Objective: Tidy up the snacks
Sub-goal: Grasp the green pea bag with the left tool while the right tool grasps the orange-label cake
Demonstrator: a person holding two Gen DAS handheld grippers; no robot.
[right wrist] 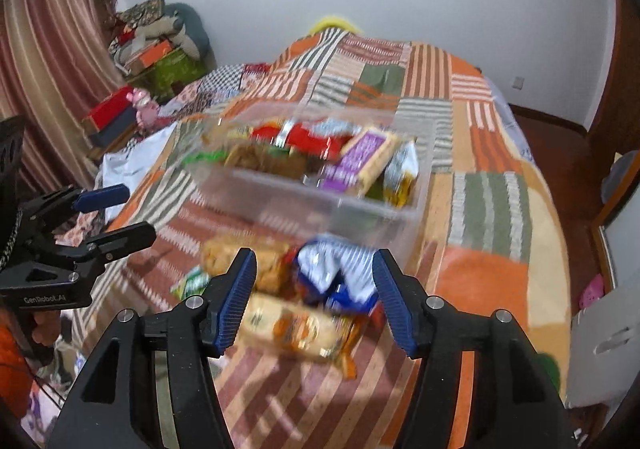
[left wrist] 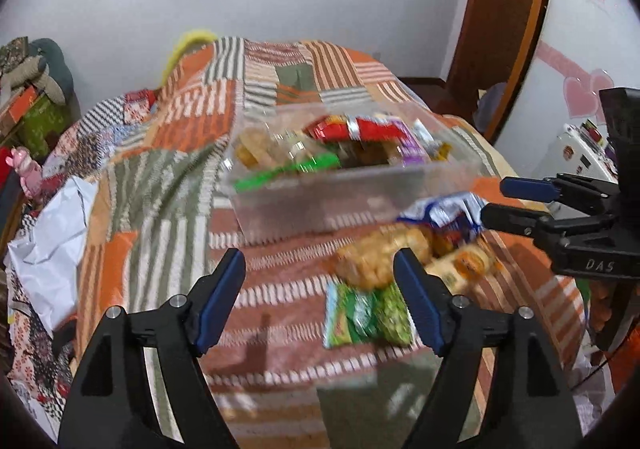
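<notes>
A clear plastic box (left wrist: 352, 193) (right wrist: 360, 209) holding several snack packets stands on the patchwork bedspread (left wrist: 168, 177). In front of it lie loose packets: a golden one (left wrist: 372, 261) (right wrist: 256, 261), a green one (left wrist: 360, 313) (right wrist: 192, 283), a blue-white one (left wrist: 448, 213) (right wrist: 336, 269) and a beige cake packet (left wrist: 464, 265) (right wrist: 292, 325). My left gripper (left wrist: 320, 261) (right wrist: 136, 211) hovers open left of the pile, nothing between its pads. My right gripper (right wrist: 314, 261) (left wrist: 496, 201) is open above the blue-white packet, apart from it.
A white plastic bag (left wrist: 52, 241) (right wrist: 132, 153) lies at the bed's left edge. Boxes and clothes (right wrist: 160, 45) are piled by the curtain (right wrist: 52, 49). A wooden door (left wrist: 504, 21) and a white cabinet (right wrist: 600, 341) stand to the right of the bed.
</notes>
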